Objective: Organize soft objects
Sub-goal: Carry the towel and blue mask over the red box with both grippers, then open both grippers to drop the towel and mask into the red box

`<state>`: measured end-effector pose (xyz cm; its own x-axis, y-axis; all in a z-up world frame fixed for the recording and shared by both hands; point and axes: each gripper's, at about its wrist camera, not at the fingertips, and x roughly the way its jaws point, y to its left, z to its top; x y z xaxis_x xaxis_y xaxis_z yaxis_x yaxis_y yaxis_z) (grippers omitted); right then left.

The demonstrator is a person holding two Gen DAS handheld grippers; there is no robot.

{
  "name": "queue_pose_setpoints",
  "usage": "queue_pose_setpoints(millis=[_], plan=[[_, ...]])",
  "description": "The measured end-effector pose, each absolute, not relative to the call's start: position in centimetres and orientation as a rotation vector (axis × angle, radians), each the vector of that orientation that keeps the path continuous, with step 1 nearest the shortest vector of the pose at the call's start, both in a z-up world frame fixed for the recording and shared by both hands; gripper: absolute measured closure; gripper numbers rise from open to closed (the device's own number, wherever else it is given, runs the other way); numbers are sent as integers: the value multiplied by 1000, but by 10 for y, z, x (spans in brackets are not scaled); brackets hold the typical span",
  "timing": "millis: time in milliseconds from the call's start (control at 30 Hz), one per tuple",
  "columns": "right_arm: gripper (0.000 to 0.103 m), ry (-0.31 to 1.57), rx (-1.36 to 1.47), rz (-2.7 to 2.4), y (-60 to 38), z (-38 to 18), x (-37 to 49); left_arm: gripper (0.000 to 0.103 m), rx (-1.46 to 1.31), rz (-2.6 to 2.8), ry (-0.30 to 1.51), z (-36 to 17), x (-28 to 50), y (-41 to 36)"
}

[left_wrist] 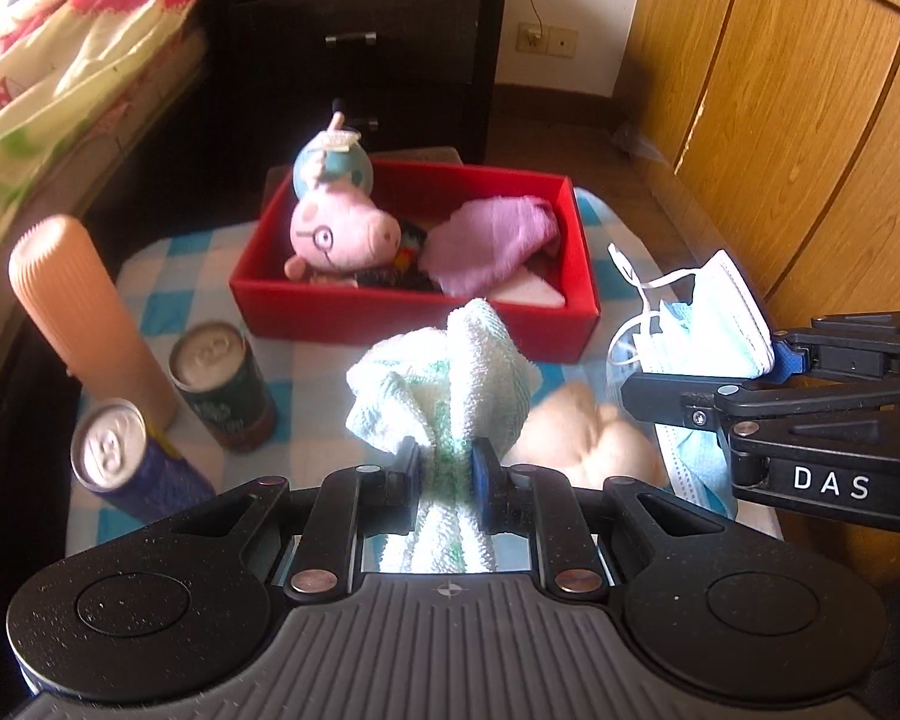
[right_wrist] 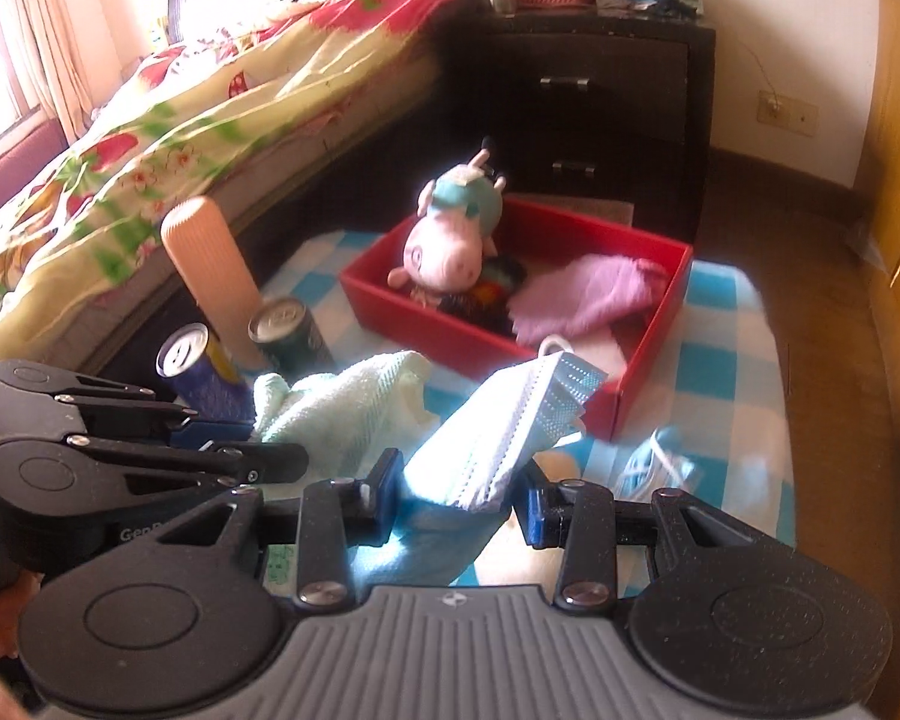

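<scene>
My left gripper is shut on a bunched pale green towel, held above the checked cloth. To its right, my right gripper is shut on a blue face mask whose ear loops dangle. In the right wrist view the face mask sticks up between the pads of the right gripper, and the left gripper holds the towel at the left. Just beyond both stands a red box holding a pink pig plush and a purple cloth.
A ribbed orange cylinder and two drink cans stand on the blue checked cloth at the left. A peach soft lump lies under the grippers. A bed, a dark nightstand and wooden doors surround the table.
</scene>
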<state>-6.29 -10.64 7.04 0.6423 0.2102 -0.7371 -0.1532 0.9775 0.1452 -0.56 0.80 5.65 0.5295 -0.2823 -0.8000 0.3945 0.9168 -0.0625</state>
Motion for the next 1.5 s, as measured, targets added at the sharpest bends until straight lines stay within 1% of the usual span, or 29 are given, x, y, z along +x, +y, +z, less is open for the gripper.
queue_pose_setpoints(millis=[400, 667, 833, 1133, 1200, 1267, 1367, 1433, 1500], plan=[[86, 787, 86, 161, -115, 100, 1, 87, 148, -354, 854, 100, 61, -7], [86, 758, 84, 105, -124, 111, 56, 87, 178, -311, 837, 103, 110, -24], [86, 780, 71, 64, -132, 94, 89, 87, 179, -281, 845, 92, 141, -33], [85, 885, 82, 21, -146, 39, 139, 86, 157, -266, 899, 58, 178, -44], [80, 899, 102, 22, -149, 30, 144, 85, 151, -265, 904, 52, 184, -46], [76, 903, 102, 9, -151, 24, 147, 81, 151, -264, 911, 48, 188, -49], [69, 921, 101, -6, -156, 16, 150, 77, 157, -266, 916, 45, 192, -53], [68, 928, 98, -10, -158, 14, 151, 75, 161, -261, 910, 47, 192, -55], [62, 927, 100, -18, -159, 15, 153, 70, 156, -254, 907, 48, 193, -55]])
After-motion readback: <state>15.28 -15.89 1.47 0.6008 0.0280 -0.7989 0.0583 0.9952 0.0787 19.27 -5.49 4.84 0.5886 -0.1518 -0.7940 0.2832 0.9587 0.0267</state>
